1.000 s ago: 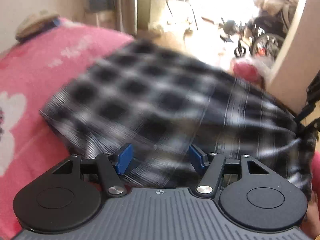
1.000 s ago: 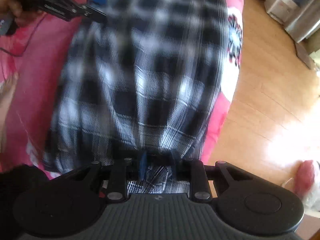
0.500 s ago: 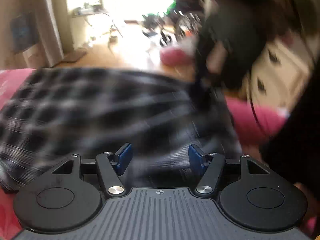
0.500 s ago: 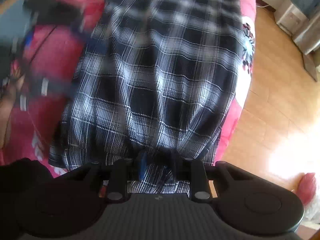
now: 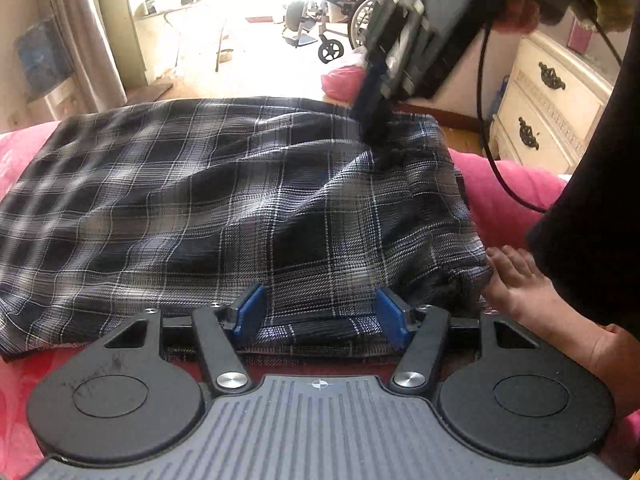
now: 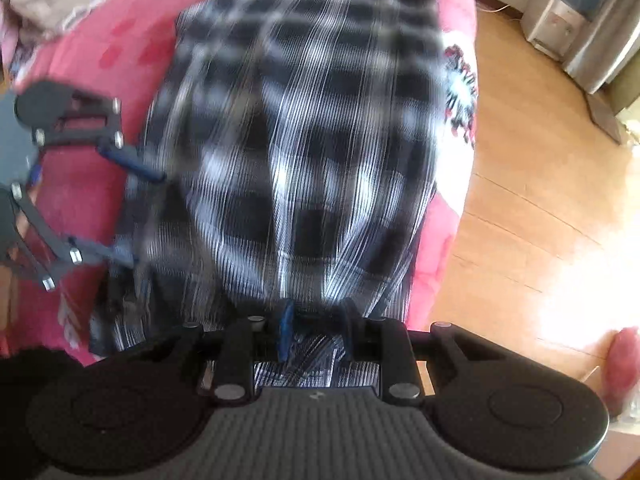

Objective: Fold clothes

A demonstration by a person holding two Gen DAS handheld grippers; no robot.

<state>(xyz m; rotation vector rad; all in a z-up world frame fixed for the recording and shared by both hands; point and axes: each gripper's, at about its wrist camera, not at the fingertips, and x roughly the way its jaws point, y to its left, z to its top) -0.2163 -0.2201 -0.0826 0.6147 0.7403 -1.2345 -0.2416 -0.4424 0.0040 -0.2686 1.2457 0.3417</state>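
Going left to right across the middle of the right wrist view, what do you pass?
Left gripper → pink bedspread → plaid garment → wooden floor

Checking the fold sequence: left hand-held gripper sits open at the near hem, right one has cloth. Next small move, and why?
Probably close the left hand-held gripper on the hem. Its blue pads stand apart with the plaid cloth edge between them, unpinched. The right hand-held gripper already pinches the cloth's other corner, so gripping this side would let both lift the edge together for a fold.
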